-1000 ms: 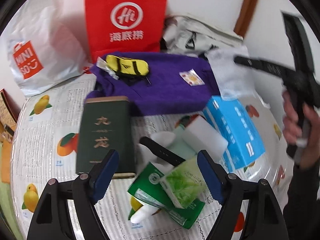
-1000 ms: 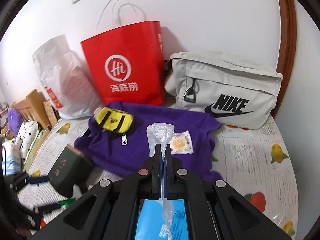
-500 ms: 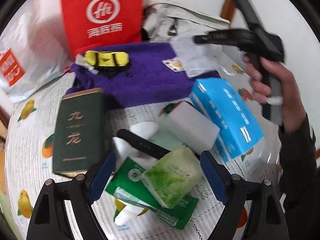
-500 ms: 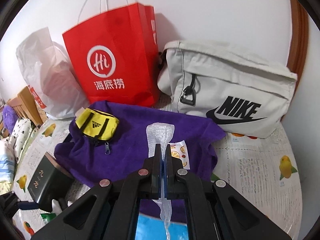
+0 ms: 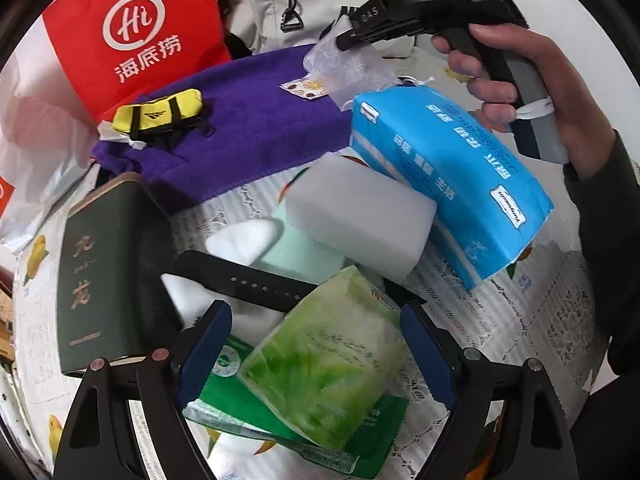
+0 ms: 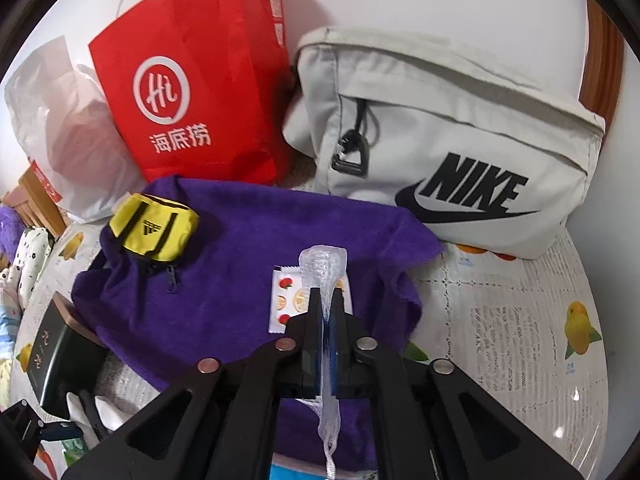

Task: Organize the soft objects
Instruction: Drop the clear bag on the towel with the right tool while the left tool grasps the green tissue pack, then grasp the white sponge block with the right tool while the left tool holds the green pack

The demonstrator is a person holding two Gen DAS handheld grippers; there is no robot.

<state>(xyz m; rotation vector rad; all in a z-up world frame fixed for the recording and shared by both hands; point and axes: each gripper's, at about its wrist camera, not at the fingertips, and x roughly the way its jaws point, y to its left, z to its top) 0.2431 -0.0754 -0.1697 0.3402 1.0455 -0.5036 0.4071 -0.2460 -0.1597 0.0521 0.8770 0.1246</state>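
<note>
My right gripper (image 6: pixel 327 294) is shut on a clear bubble-wrap sheet (image 6: pixel 325 266) and holds it above the purple towel (image 6: pixel 224 264), over a fruit-print sachet (image 6: pixel 280 304). In the left wrist view the right gripper (image 5: pixel 344 42) shows at the top with the bubble wrap (image 5: pixel 348 68) hanging from it. My left gripper (image 5: pixel 316 320) is open just above a green tissue pack (image 5: pixel 324 364), its fingers on either side. A yellow pouch (image 6: pixel 154 228) lies on the towel's left.
A white sponge block (image 5: pixel 360 216), a blue tissue pack (image 5: pixel 448 172), a black strap (image 5: pixel 244 284) and a dark green tin (image 5: pixel 100 272) crowd the table. A red paper bag (image 6: pixel 192 80), a grey Nike bag (image 6: pixel 440 140) and a white plastic bag (image 6: pixel 60 120) line the back wall.
My right gripper has carried the bubble wrap forward over the towel toward the back bags. My left gripper has moved in closer over the green tissue pack.
</note>
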